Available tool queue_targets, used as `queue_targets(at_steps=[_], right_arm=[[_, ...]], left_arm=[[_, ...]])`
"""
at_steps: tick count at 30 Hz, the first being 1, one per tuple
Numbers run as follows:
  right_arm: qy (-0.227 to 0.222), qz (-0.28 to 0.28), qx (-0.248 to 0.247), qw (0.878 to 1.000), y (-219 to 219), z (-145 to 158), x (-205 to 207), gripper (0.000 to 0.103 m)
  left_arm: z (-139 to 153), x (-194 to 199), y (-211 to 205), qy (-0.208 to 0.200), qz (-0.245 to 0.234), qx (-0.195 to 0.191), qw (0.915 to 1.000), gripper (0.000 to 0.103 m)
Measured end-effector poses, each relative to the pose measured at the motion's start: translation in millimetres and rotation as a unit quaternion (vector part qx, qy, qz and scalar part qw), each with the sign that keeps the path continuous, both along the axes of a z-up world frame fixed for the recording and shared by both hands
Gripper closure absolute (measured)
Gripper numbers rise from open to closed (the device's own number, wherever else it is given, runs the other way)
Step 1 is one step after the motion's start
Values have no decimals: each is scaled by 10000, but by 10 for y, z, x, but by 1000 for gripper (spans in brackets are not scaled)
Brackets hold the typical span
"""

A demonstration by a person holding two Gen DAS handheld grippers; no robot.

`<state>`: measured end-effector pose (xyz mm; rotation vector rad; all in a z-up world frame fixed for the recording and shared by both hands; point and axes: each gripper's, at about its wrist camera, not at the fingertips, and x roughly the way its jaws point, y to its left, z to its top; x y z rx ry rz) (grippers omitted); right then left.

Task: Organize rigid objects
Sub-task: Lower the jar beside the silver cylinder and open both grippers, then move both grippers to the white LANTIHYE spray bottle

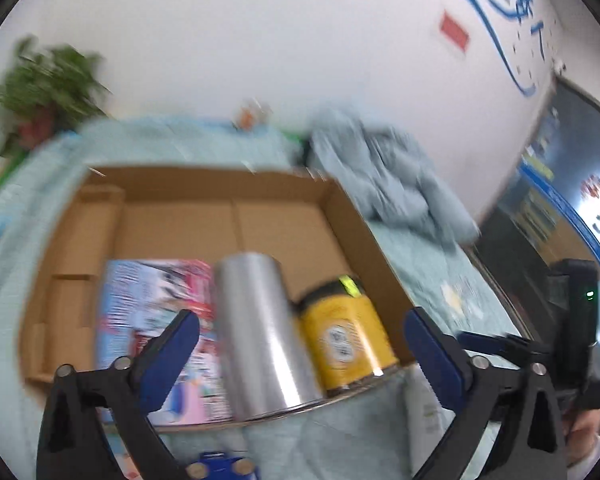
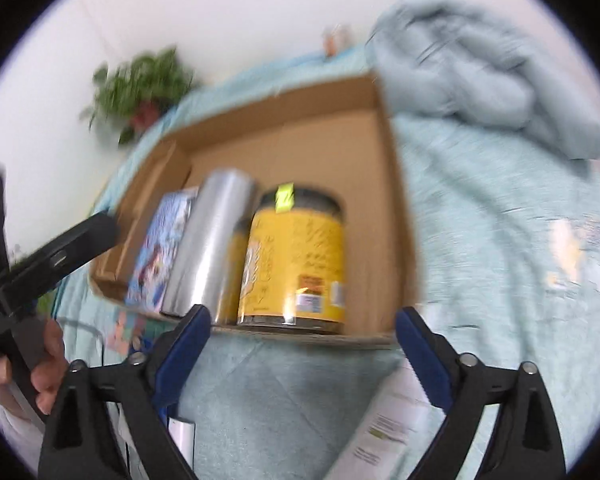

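Observation:
An open cardboard box lies on a light blue bedspread. At its near side lie a colourful pink and blue packet, a silver cylinder and a yellow jar, side by side. My left gripper is open and empty, in front of the box's near edge. My right gripper is open and empty, just short of the box's near edge, in front of the yellow jar. Both views are blurred.
A crumpled pale blue blanket lies beyond the box's right corner. A potted plant stands at the far left by the white wall. A white printed box lies under my right gripper. The other gripper shows at the frame edge.

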<state>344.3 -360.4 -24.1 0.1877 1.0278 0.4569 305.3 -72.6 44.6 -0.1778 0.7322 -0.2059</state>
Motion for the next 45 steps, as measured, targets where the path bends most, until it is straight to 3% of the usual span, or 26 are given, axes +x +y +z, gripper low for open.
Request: queue_targets(at_steps=[3,6,8,9,10,11,12,13,14,15,16,17,26,30,40,43,45], right_arm=[[-299,-315,-80,9990,-110,106,-194,6],[-315,-385,-173,9986,-83,89,-311,6],[-272,-382,-131,9988,-44,60,-376,12],[-312,-369,-195,9986,6,57,-420,33],[-357,-369,-343,9981,67,66,-473,51],[-415,-383,-567,9968,141,72,-517,52],[-516,-409,-700,9954,188,95,-582,52],[-655,-414,-770,9940,242,124,-659,48],[-806,-399,-830,9925,291,159,-739,40],[-912,-409,-888,9910,321,180,-797,13],[-1038,-447,-957,9890,358,196,-869,1],[-1183,-455,-1048,9864,392,213,-943,0],[-1296,-400,-1176,9838,451,229,-1273,0],[-1290,-307,-1374,9816,489,120,-1368,0],[-59,-799,-862,9931,-96,-557,-1196,4],[231,-521,-611,9965,-38,-694,-1113,15],[257,-463,-705,9961,20,-749,-1036,22]], left_arm=[[65,-289,75,-95,90,126,9998,1],[92,-566,165,-156,246,87,9995,1],[113,-749,277,-155,251,14,9996,7],[115,-843,313,-146,254,-17,9996,38],[113,-926,362,-103,208,-45,9997,63],[89,-974,376,56,157,-49,9998,97],[66,-1039,401,207,216,-26,9995,97],[73,-1117,411,166,308,56,9994,97],[93,-1208,396,14,417,218,9989,85],[119,-1319,380,-158,529,409,9976,45],[138,-1391,371,-224,646,546,9962,13],[159,-1481,378,-329,810,661,9940,3],[167,-1959,295,-685,862,782,9908,1],[124,-2011,285,-584,980,815,9901,1],[-514,-2054,316,116,1178,713,9904,1],[-661,-2036,350,282,1184,578,9909,1],[-700,-2018,351,365,1121,522,9917,1]])
